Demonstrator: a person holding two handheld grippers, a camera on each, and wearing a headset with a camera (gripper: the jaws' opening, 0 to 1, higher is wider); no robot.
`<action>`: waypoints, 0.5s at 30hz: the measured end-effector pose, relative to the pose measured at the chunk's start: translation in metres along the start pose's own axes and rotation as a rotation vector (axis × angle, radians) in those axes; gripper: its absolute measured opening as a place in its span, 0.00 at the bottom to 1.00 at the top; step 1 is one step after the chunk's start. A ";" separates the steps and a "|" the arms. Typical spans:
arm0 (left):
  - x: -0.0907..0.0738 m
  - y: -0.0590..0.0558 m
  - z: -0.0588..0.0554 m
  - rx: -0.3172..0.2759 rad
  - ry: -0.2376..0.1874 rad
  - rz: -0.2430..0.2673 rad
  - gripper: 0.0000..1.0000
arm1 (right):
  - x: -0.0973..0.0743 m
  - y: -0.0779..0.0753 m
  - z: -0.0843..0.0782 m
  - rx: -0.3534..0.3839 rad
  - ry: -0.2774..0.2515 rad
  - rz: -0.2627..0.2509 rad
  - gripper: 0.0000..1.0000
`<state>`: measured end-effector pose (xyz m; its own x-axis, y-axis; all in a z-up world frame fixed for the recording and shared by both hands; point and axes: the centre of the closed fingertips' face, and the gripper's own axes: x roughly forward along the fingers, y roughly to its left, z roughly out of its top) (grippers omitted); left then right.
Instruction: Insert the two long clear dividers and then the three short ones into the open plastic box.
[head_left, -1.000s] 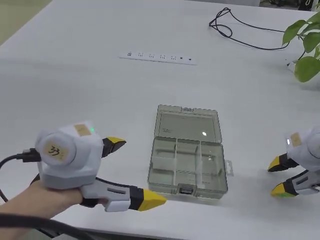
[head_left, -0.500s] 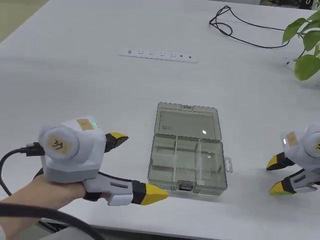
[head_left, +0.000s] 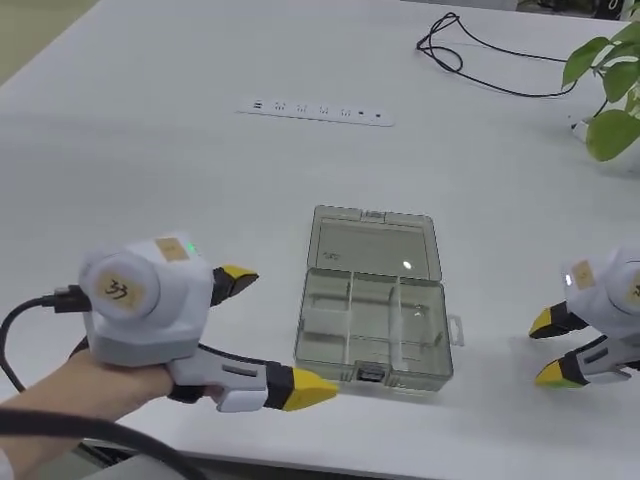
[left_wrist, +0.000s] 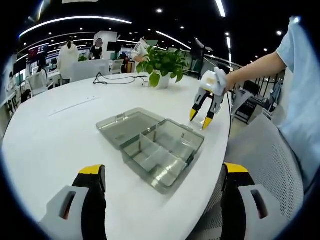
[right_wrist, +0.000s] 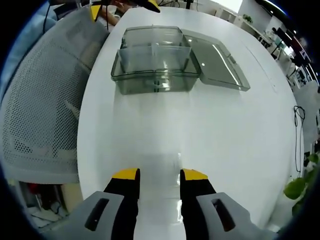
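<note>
The clear smoky plastic box (head_left: 372, 335) lies open near the table's front edge, its lid (head_left: 375, 245) flat behind it. Clear dividers (head_left: 352, 305) stand inside and split it into several compartments. My left gripper (head_left: 275, 332) is open just left of the box, nothing between its jaws. To the right of the box, apart from it, my right gripper (head_left: 547, 350) is open and empty. The left gripper view has the box (left_wrist: 160, 147) ahead between its jaws, with the right gripper (left_wrist: 204, 114) beyond. The right gripper view has the box (right_wrist: 155, 62) far ahead on bare table.
A white power strip (head_left: 317, 110) lies at the back of the table. A black cable (head_left: 480, 65) loops at the far right and a potted plant (head_left: 610, 90) stands by the right edge. A mesh chair (right_wrist: 45, 100) sits beside the table's front edge.
The left gripper has drifted slightly toward the box's front left corner. The right gripper has shifted a little left. The box has not moved.
</note>
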<state>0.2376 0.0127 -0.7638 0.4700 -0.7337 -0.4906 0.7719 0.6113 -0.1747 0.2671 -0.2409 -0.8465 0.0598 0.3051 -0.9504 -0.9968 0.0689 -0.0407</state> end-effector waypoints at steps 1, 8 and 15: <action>0.000 0.000 0.000 -0.002 0.000 -0.002 0.98 | -0.001 0.000 0.000 0.003 -0.002 -0.002 0.32; 0.004 0.000 -0.004 -0.025 0.013 0.000 0.97 | -0.008 -0.002 0.007 0.006 -0.023 -0.029 0.32; 0.007 -0.002 -0.002 -0.063 0.004 -0.006 0.95 | -0.020 -0.004 0.025 0.000 -0.057 -0.073 0.32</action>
<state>0.2391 0.0067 -0.7685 0.4640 -0.7363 -0.4926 0.7459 0.6247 -0.2311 0.2708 -0.2234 -0.8192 0.1348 0.3530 -0.9259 -0.9897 0.0931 -0.1086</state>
